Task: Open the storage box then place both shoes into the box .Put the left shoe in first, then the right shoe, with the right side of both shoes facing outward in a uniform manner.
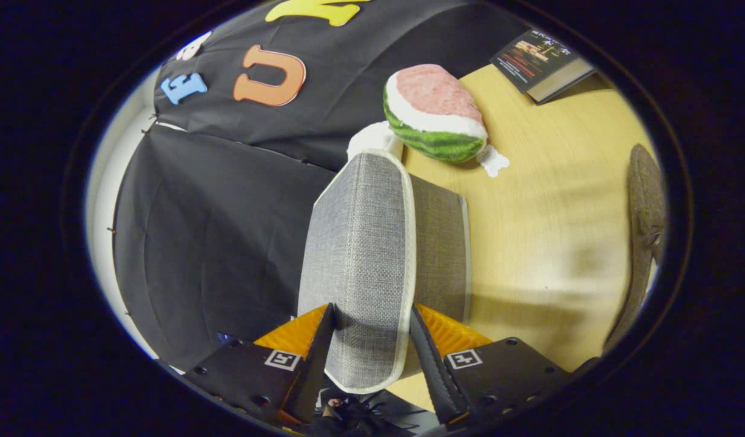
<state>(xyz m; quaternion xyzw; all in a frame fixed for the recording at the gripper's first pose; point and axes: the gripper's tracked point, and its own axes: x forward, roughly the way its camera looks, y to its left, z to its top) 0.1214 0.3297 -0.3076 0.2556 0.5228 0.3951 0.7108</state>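
Note:
The storage box point(442, 243) is grey fabric with white trim and stands on the wooden table point(548, 200), which appears tilted here. Its lid point(360, 243) is swung up from the box body and runs forward between my fingers. My gripper point(372, 312) is shut on the lid's near part, one finger against each face. Under the fingers, close to me, lies a dark thing with laces point(348, 416); it may be a shoe, but I cannot tell. A brown woven object point(645, 200) lies at the table's far side from the box.
A watermelon plush point(436, 112) with a white tag point(492, 161) sits just beyond the box, next to a white object point(375, 138). A book point(539, 60) lies further off on the table. The black cloth wall point(215, 230) hangs beside the box.

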